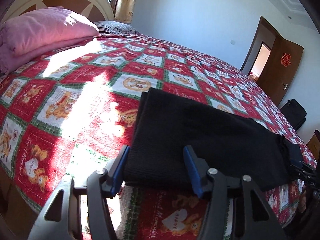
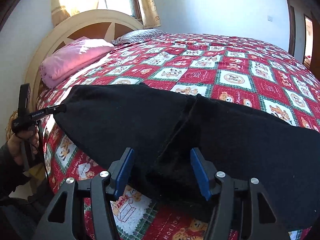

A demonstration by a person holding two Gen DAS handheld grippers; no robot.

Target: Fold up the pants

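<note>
Black pants (image 1: 200, 136) lie folded flat on a red patterned blanket (image 1: 84, 84), stretched across in front of both sets of jaws. Left gripper (image 1: 158, 170): blue pads apart, the near edge of the fabric lying between them — whether the pads press on the cloth cannot be told. Seen from the right wrist camera, the tips of this tool meet the far left corner of the pants, with a hand (image 2: 22, 142) round the handle. Right gripper (image 2: 162, 172): jaws parted, straddling a raised seam fold of the pants; the pads stand clear of the cloth on either side, so nothing is clamped. Beyond the jaws and to the left — a pink pillow (image 2: 76, 60) against a cream headboard (image 2: 84, 18). A brown door (image 1: 280, 68) stands far right of the left jaws.
</note>
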